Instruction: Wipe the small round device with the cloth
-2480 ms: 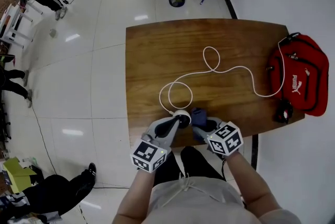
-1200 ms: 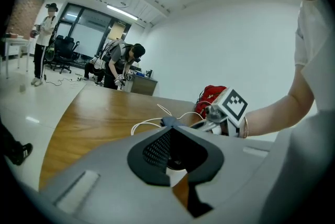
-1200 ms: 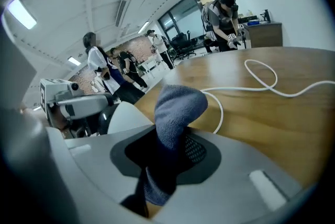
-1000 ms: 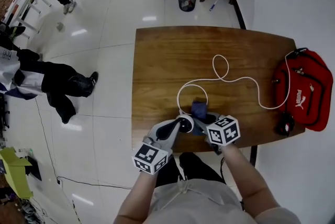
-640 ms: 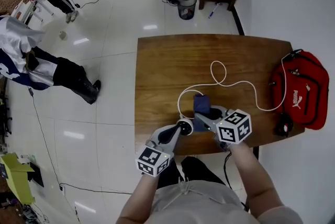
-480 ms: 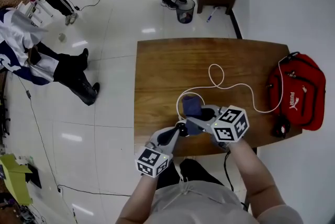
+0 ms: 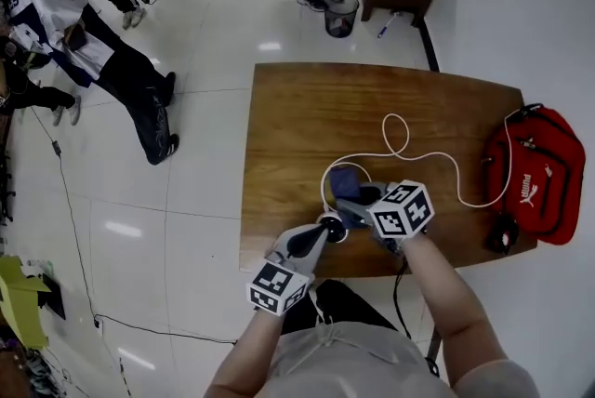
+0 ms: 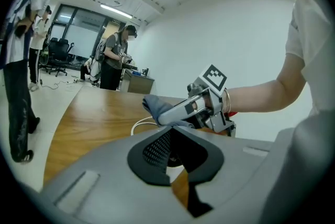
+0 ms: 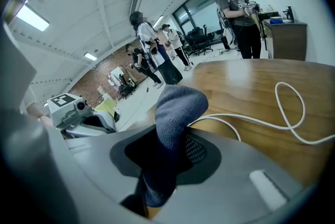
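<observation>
Head view, near wooden table (image 7: 297, 108) edge: left gripper (image 7: 321, 234) clamped shut on small round device (image 7: 333, 226); right gripper (image 7: 353, 210) pinching blue-grey cloth (image 7: 343, 183) just beside it.

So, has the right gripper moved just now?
Yes. The right gripper has moved away from the table's near edge, carrying the cloth past the device.
</observation>
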